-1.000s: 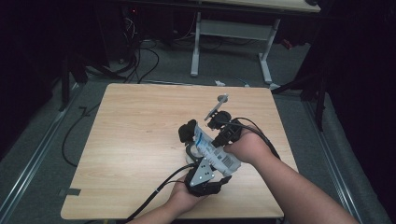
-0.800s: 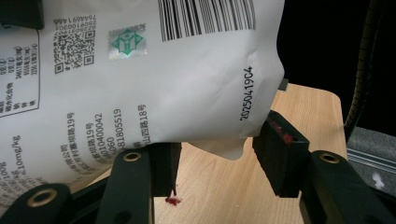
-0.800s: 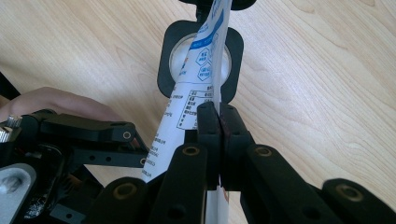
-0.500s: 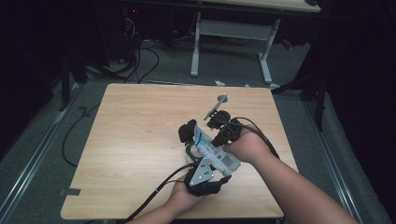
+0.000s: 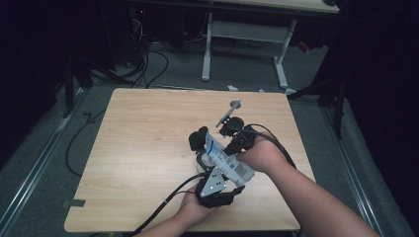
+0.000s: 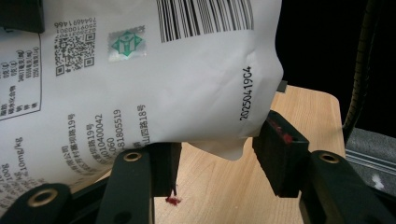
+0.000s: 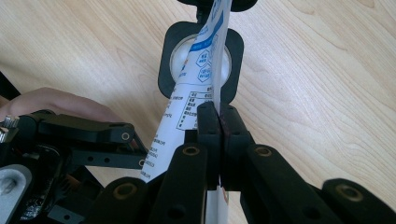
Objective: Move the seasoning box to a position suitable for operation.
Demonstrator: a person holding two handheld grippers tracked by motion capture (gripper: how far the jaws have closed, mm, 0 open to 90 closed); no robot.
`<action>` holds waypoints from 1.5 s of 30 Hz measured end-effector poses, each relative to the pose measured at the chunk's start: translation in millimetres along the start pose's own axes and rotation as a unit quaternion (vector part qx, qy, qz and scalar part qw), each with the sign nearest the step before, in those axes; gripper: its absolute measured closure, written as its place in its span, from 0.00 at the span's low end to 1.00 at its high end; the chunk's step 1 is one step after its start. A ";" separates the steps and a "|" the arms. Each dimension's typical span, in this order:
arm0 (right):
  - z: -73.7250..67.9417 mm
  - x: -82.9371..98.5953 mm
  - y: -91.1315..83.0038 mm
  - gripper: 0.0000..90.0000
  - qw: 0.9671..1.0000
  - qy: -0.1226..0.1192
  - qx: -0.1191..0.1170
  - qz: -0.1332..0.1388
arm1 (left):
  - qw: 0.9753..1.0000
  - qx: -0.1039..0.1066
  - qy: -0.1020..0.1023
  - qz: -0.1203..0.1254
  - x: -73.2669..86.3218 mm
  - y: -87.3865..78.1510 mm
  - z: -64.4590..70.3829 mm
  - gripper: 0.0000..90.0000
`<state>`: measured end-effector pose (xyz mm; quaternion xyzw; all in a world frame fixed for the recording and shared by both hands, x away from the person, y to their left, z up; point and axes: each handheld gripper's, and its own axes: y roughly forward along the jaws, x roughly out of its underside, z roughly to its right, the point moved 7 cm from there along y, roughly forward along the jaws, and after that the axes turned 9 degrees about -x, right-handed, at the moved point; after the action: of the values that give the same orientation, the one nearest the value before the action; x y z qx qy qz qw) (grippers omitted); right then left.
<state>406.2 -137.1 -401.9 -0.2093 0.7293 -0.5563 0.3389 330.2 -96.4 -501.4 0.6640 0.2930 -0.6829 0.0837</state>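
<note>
White printed pouch, barcode and small text showing, held up off the tabletop near its right-centre, tilted lengthwise.

One white pouch, two claws, left and right, one black-rimmed round dish, one small metal piece on the far side, one wooden tabletop, two hands, one second table behind.
</note>
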 end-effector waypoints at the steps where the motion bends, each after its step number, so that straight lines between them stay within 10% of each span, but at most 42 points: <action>1: 0.0 0.0 0.1 0.99 1.000 0.000 -0.001 0.001 | 1.000 0.000 0.000 0.000 0.0 -0.1 0.0 0.59; 45: 0.5 -5.0 -0.2 0.99 1.000 -0.008 0.000 0.002 | 1.000 -0.002 -0.007 0.006 -3.7 -2.1 -2.6 0.59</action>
<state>409.9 -134.2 -400.5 -0.2120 0.7270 -0.5540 0.3459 331.8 -94.5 -497.1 0.6608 0.2899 -0.6863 0.0914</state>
